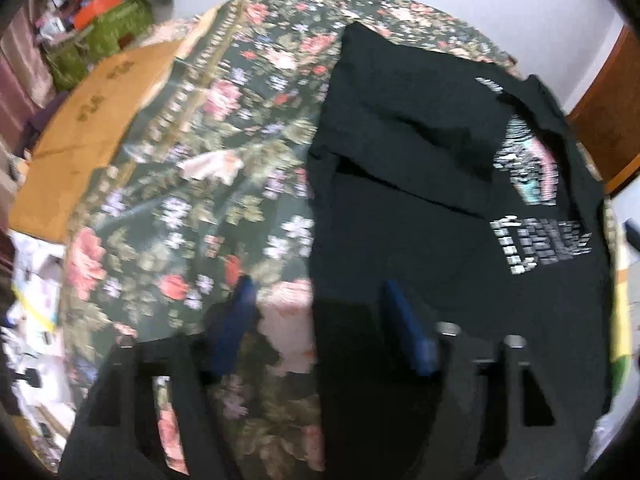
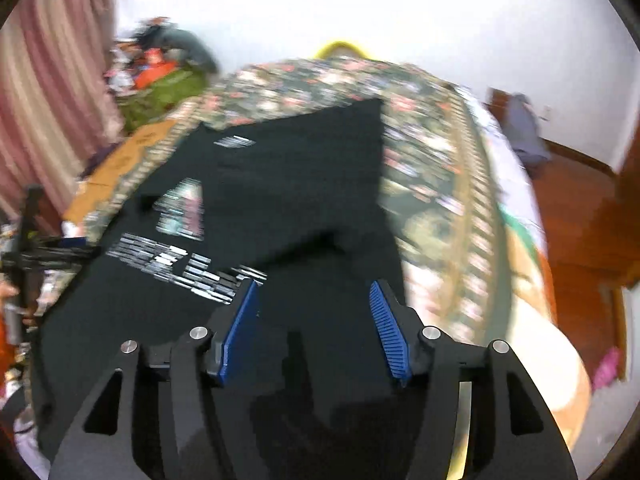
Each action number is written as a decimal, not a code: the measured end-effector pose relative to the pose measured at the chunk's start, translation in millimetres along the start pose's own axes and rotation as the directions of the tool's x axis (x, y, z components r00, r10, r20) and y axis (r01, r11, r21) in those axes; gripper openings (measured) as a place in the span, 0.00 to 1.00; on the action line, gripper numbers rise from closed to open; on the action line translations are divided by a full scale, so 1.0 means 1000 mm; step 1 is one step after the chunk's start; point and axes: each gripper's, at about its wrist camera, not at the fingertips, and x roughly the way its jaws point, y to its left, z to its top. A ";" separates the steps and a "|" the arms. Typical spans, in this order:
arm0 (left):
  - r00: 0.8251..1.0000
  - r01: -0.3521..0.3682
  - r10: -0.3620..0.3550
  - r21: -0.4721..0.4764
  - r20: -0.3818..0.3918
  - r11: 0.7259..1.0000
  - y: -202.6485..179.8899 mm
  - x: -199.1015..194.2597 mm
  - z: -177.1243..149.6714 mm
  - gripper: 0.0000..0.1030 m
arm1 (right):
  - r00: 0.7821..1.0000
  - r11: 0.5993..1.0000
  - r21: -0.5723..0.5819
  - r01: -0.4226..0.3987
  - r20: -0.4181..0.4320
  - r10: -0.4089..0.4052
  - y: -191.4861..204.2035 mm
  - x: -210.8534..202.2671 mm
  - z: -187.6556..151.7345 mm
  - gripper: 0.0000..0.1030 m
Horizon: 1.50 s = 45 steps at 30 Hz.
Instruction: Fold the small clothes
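A black T-shirt [image 1: 420, 184] with a pale printed graphic [image 1: 528, 168] lies spread on a floral bedspread [image 1: 208, 168]. One side panel is folded over its middle. My left gripper [image 1: 320, 292] is open and empty, hovering over the shirt's near left edge, one blue pad over the bedspread, the other over the shirt. In the right wrist view the shirt [image 2: 288, 184] fills the middle and its print [image 2: 180, 240] sits to the left. My right gripper [image 2: 312, 296] is open and empty above the shirt's near right part. The left tool [image 2: 28, 256] shows at the far left.
A brown cardboard sheet [image 1: 92, 128] lies along the bed's left edge. Cluttered items and a green cloth [image 1: 104, 28] sit beyond it. Pink curtains [image 2: 48, 92] hang at left. A wooden floor [image 2: 580, 220] and door lie to the right of the bed.
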 end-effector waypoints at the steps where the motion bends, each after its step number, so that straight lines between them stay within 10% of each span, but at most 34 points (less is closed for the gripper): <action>1: 0.999 0.032 -0.032 -0.006 -0.006 0.999 -0.001 -0.001 -0.001 0.32 | 1.000 1.000 0.027 0.000 -0.012 0.000 -0.007 0.003 -0.005 0.52; 5: 1.000 0.019 -0.019 0.024 0.002 1.000 -0.013 -0.002 0.000 0.03 | 0.999 0.998 0.070 -0.007 -0.031 0.009 -0.018 0.015 -0.020 0.52; 8: 0.995 -0.100 0.098 0.070 0.036 0.993 -0.015 0.001 0.005 0.02 | 1.000 0.997 0.074 -0.011 -0.026 0.013 -0.014 0.023 -0.022 0.44; 11: 0.985 -0.168 0.165 0.089 0.041 0.982 -0.004 0.013 0.017 0.03 | 0.999 0.997 0.065 -0.035 -0.025 0.036 -0.009 0.030 -0.022 0.14; 19: 0.951 -0.308 0.305 0.162 0.049 0.937 0.002 0.036 0.044 0.03 | 1.000 0.999 0.025 -0.020 -0.022 0.021 0.012 0.038 -0.013 0.08; 23: 0.976 -0.219 0.215 0.188 0.038 0.957 -0.006 0.009 0.028 0.27 | 0.997 0.998 0.015 -0.063 -0.051 0.064 0.020 0.027 -0.019 0.11; 26: 0.981 -0.194 0.185 0.215 0.060 0.957 -0.017 -0.017 0.005 0.54 | 0.996 0.998 -0.028 -0.054 -0.069 0.052 0.027 0.013 -0.030 0.34; 33: 0.996 -0.092 0.090 0.260 0.018 0.961 -0.042 -0.055 -0.055 0.74 | 0.991 0.997 -0.015 -0.072 -0.114 0.070 0.030 -0.022 -0.069 0.53; 45: 0.980 -0.199 0.189 0.235 0.065 0.951 -0.007 -0.080 -0.113 0.81 | 0.978 0.989 0.123 -0.080 -0.182 0.101 0.006 -0.037 -0.129 0.62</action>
